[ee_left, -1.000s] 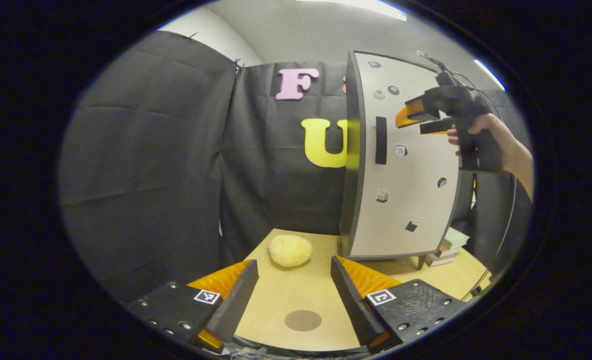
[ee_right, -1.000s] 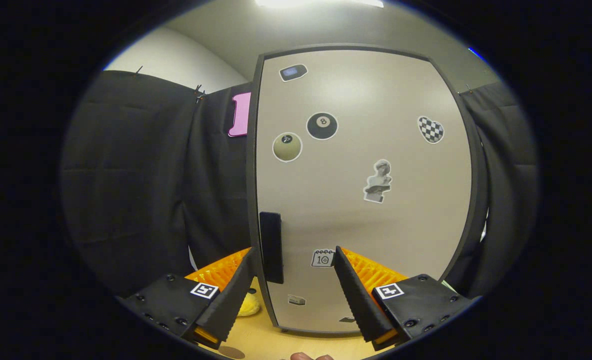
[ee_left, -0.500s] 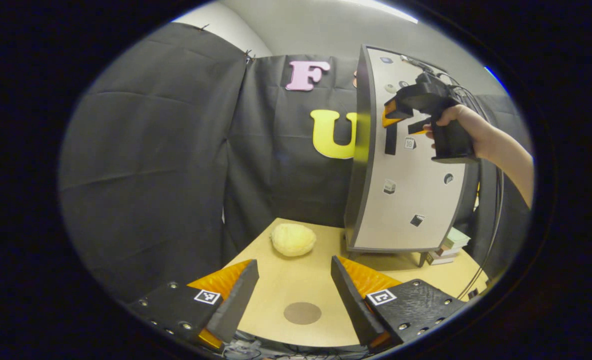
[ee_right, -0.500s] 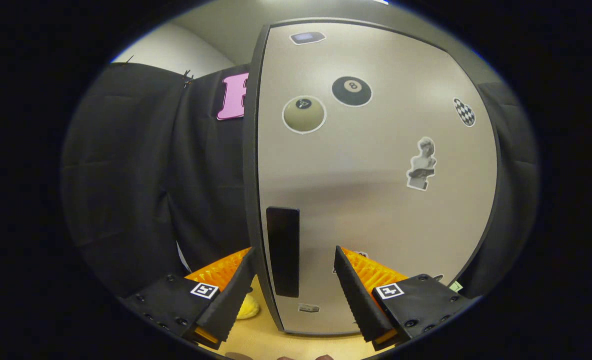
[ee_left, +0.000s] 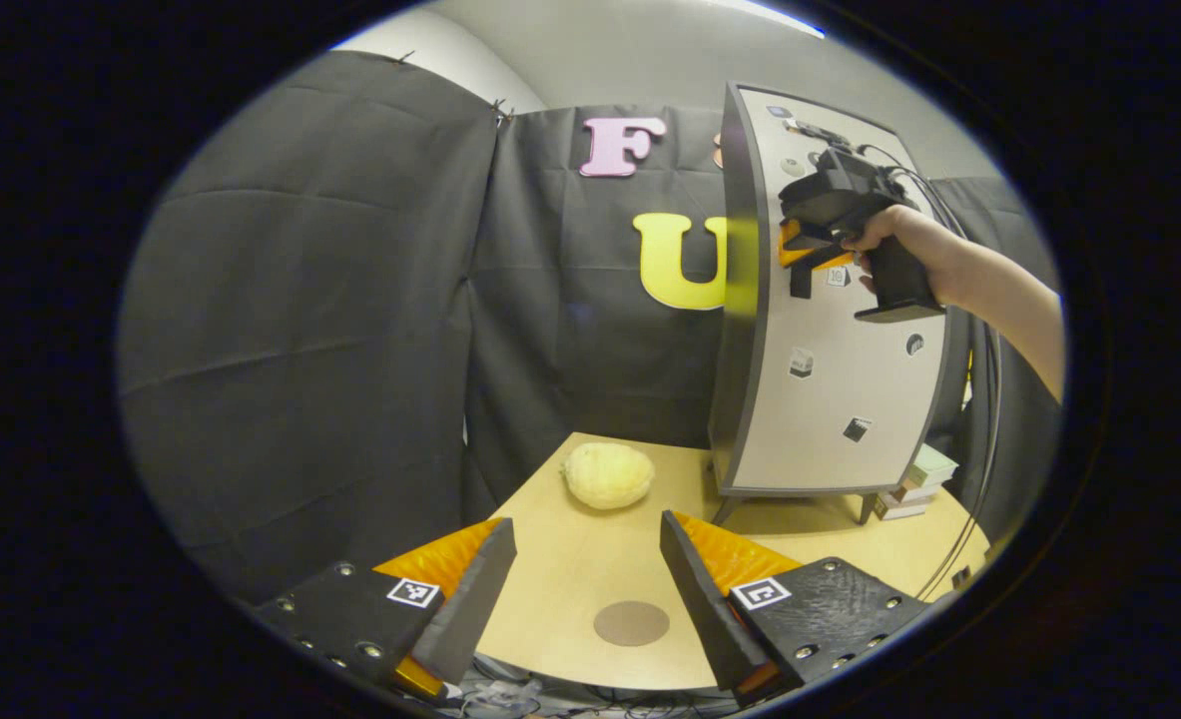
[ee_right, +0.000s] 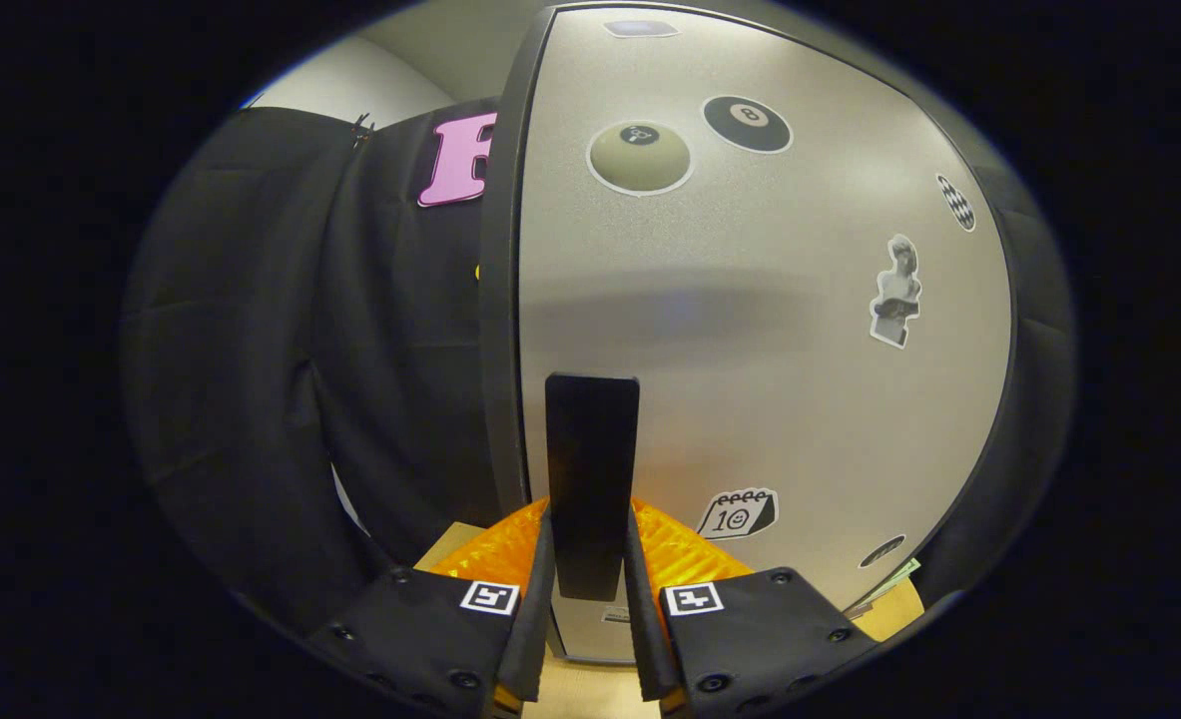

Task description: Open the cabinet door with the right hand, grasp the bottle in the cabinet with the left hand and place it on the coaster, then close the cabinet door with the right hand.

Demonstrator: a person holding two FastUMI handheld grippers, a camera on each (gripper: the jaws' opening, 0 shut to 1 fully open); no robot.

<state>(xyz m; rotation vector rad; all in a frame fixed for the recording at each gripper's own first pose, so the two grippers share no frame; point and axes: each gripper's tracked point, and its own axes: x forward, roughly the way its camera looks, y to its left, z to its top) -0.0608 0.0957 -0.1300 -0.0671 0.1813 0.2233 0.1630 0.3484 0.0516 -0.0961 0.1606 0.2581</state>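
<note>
On the shut cabinet door's (ee_right: 750,320) handle (ee_right: 590,469), right gripper's (ee_right: 590,589) fingers.

Your left gripper view looks low across the table (ee_left: 570,569) toward the cabinet (ee_left: 830,379); your right gripper view presses close against that same cabinet's door (ee_right: 750,330).

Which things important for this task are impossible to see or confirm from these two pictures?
- The bottle: in both views the closed grey cabinet door covers the cabinet's inside.
- The door's hinge side: right gripper view, lost at the dark right edge.
- Right claw grip: too small in the left gripper view; the right gripper view shows it shut on the black vertical handle.
- Small stickers low on the door: left gripper view, too small.
</note>
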